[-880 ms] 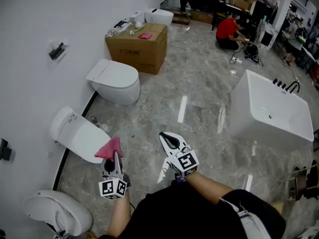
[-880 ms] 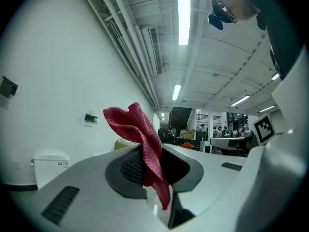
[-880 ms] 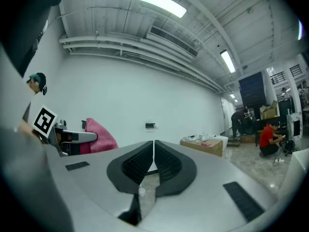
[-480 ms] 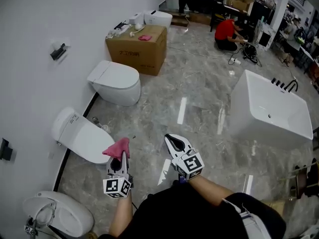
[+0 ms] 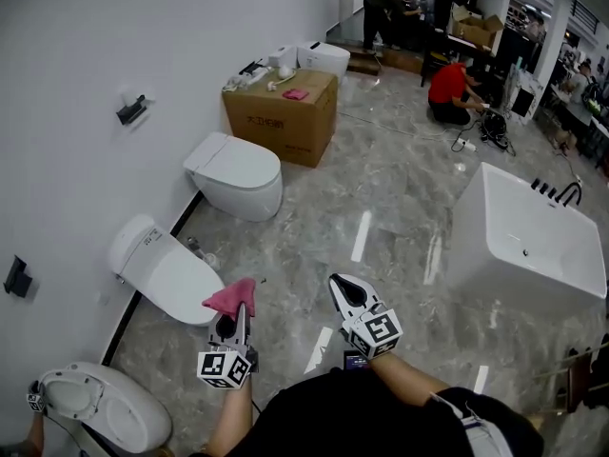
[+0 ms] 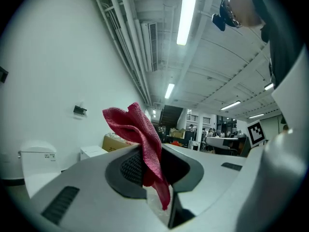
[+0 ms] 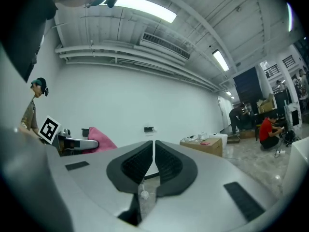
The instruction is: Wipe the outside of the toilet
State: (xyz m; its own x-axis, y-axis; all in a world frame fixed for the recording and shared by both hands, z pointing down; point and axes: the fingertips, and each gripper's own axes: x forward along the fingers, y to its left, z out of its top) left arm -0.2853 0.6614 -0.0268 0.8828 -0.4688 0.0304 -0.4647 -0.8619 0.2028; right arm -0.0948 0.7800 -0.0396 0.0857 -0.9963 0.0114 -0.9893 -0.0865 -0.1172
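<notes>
The toilet point(image 5: 166, 272) stands against the wall at the floor's point(image 5: 381, 217) left edge, lid down. Just beside its bowl front, the left tool point(image 5: 231, 319) pinches a red cloth point(image 5: 231, 296) that sticks up above its tips. The right tool point(image 5: 344, 288) is pressed together with nothing in it, over bare floor. Farther along the wall are a second toilet point(image 5: 238, 174) and a cardboard box point(image 5: 281, 112) carrying a pink rag point(image 5: 296, 93) and small items. A bathtub point(image 5: 528, 246) stands well apart at the right.

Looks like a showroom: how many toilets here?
3: nearest toilet bottom left, middle toilet by the pink cloth, far toilet before the cardboard box. A white fixture behind it may be another.
</notes>
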